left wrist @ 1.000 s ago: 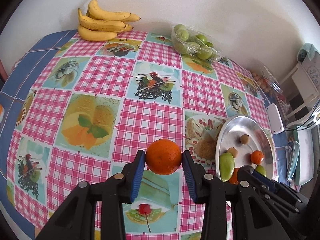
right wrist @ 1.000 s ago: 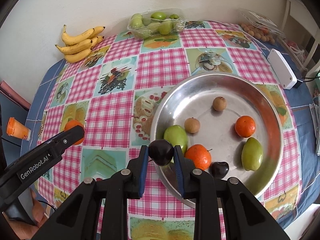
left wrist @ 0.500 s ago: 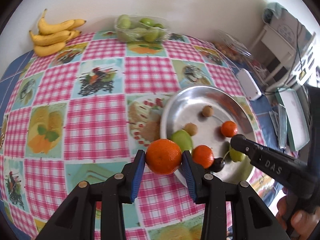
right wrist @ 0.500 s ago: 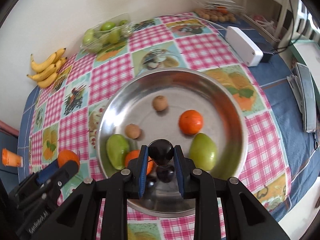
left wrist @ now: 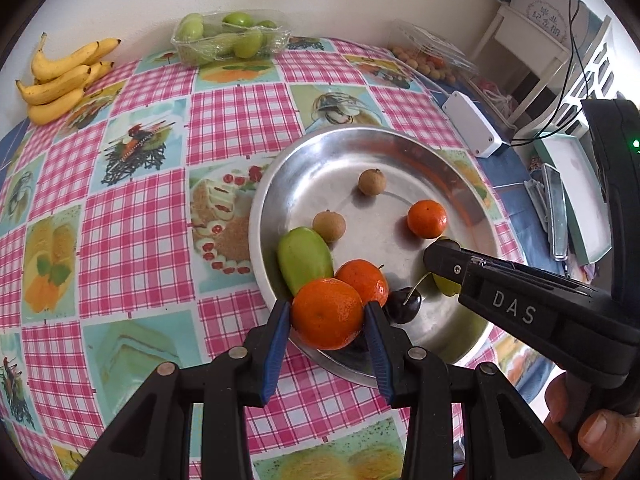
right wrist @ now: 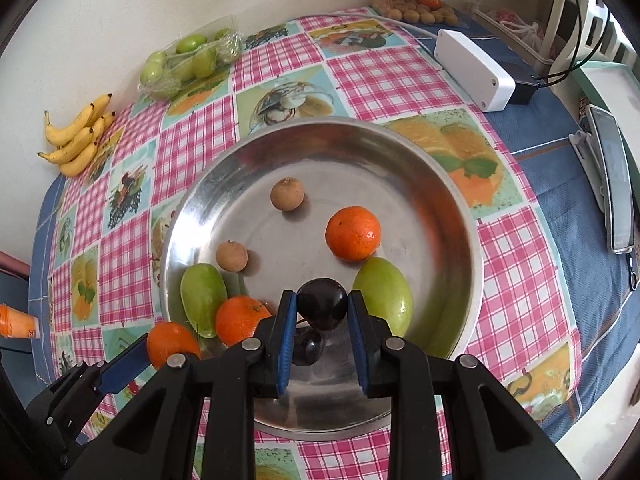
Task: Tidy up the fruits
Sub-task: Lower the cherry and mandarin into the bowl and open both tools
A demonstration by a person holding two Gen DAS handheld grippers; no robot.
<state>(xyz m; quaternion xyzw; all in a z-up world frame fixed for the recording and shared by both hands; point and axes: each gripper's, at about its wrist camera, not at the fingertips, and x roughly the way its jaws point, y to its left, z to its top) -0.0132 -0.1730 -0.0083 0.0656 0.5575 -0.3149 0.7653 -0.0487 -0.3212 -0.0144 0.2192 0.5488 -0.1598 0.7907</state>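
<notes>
Left gripper (left wrist: 327, 314): jaws clamped on round orange tangerine (left wrist: 327, 313), at round steel dish's (left wrist: 280, 176) 7 o'clock rim
Right gripper (right wrist: 322, 306): jaws clamped on dark round plum (right wrist: 322, 304), over dish at 6 o'clock

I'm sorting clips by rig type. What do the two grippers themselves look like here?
Both are black plastic clamp-style tools with blue pads and silver rivets. The left gripper matches the right gripper. The right one's side reads "DAS" in pale letters, with a green light on its body; bare fingers hold it.
</notes>
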